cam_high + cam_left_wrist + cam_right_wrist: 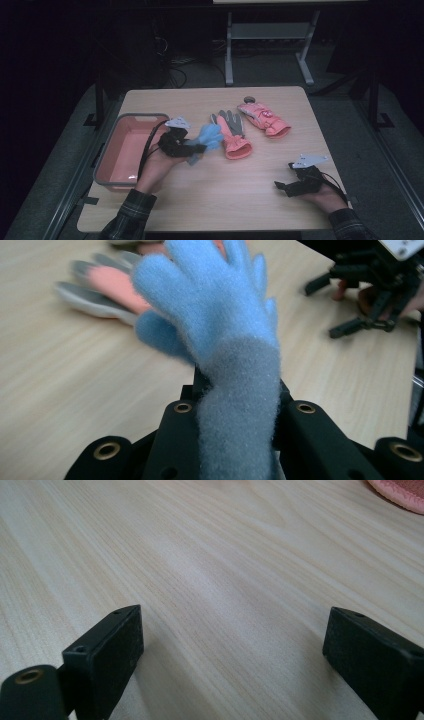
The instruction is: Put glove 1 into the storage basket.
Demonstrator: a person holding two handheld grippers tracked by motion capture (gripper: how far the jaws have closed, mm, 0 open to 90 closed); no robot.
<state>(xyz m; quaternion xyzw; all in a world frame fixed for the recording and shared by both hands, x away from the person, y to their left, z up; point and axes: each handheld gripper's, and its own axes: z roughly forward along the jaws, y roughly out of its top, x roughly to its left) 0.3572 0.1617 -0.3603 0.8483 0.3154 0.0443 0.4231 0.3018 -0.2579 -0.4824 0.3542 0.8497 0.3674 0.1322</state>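
Blue fleece glove (pixel 209 136), centre-left of frame, clamped at cuff by left tongs (pixel 194 148); carry clear over pink bin (pixel 107 159) rim before release; right tongs (pixel 281 186) gape, holding nothing, lower right on table (pixel 240 200).

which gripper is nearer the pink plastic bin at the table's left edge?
Left. The left gripper, clamped on a fuzzy blue glove, sits just right of the pink plastic bin. The right gripper rests open near the table's opposite edge.
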